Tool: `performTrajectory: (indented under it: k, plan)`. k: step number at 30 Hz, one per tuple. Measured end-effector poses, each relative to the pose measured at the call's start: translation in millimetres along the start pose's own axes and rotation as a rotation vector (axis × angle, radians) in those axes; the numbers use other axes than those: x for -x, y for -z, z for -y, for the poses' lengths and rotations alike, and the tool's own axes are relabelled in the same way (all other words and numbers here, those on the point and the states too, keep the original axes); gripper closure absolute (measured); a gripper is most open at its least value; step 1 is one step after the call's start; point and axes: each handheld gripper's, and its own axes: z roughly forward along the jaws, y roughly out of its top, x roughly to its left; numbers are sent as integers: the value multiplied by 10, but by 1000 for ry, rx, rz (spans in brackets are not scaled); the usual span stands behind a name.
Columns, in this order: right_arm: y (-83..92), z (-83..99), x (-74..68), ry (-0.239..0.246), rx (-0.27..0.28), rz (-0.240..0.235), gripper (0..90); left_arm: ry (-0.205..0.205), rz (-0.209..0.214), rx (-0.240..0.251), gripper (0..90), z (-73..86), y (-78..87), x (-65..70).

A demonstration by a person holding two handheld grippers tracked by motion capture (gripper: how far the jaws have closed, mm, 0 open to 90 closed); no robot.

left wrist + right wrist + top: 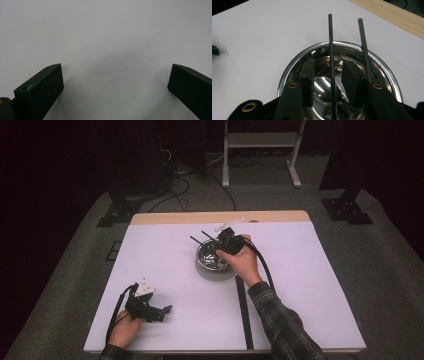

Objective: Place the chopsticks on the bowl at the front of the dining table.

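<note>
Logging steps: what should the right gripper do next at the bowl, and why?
Probably lift the right gripper clear: its fingers stand apart, not pressing the black stick between them; it and the second stick already lean in the steel bowl.

The setting is a laboratory or recording studio, not a domestic room. A table (pixel 150 270) with a plain white top and a bare wooden strip (pixel 220 217) along its far edge stands on grey carpet (pixel 390 245), with black curtains (pixel 45 165) closing off the upper left and upper right of the frame. Behind the table, loose cables (pixel 175 180) trail across the floor at upper centre, black stand bases (pixel 347 210) sit at either side, and a white metal frame (pixel 260 150) stands at the top of the frame.
</note>
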Motion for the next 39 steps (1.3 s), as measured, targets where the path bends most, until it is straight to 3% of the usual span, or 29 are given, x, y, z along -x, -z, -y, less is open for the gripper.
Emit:
performTrajectory:
  k: [10,17,24,30,39]
  plan:
    - [326,145,-45,-12,42,-39,477,-3,-1,-1,0,-1,1,-2]
    - [577,299,-19,1,33,-29,466,-4,-1,-2,0,-1,1,-2]
    - [779,490,109,-18,42,-8,458,-4,-1,-1,0,-1,1,-2]
    - [873,668,222,-41,40,-2,445,-2,-1,-2,0,-1,1,-2]
    - [876,870,308,-59,20,-14,443,0,0,1,0,0,-1,0]
